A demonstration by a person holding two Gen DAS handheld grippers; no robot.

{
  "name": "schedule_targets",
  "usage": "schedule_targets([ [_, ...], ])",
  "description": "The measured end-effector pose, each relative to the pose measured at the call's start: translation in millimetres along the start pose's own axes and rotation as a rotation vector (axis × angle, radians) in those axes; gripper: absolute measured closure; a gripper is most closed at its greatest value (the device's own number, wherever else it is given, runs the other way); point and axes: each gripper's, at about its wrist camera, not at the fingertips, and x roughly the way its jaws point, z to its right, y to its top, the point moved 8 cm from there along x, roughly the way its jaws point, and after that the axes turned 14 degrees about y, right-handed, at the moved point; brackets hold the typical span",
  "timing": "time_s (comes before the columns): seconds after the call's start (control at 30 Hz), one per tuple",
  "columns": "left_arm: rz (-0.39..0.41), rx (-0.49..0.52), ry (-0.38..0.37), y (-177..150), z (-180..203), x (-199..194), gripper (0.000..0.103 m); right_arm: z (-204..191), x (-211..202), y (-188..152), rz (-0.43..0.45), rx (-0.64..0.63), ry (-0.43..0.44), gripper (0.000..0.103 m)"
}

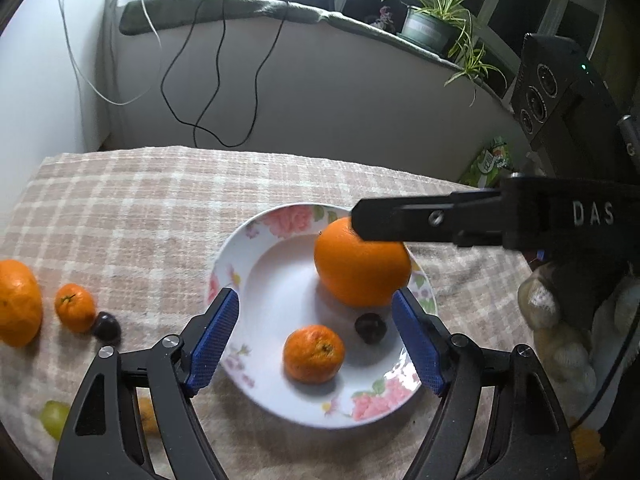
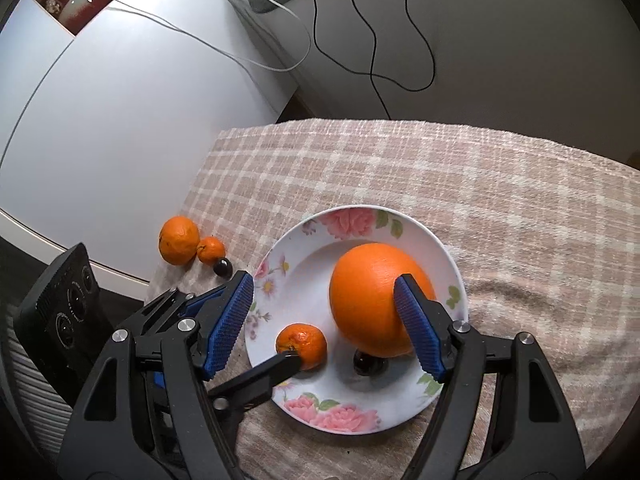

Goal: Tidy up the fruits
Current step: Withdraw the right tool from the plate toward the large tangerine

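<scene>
Hovering over the floral white ceramic plate (image 2: 448, 256), both your grippers stand spread and empty; the big smooth orange (image 2: 372, 300) looks heavy and roll-prone, so grip its widest middle.

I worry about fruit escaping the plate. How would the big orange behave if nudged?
The big orange looks round and smooth, so it would likely roll. The plate's shallow rim may only slow it. It probably feels heavy.

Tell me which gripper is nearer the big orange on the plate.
Right. The right gripper hangs open just above the big orange; the left gripper hovers open nearer the small mandarin.
</scene>
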Motion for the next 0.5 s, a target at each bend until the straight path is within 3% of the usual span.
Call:
schedule_targets([
  [0.5, 0.060, -0.068, 0.049, -19.4, -50.1, -40.6, 0.024, -31.5, -5.4, 0.4, 0.093, -0.081, -0.008, 0.027],
])
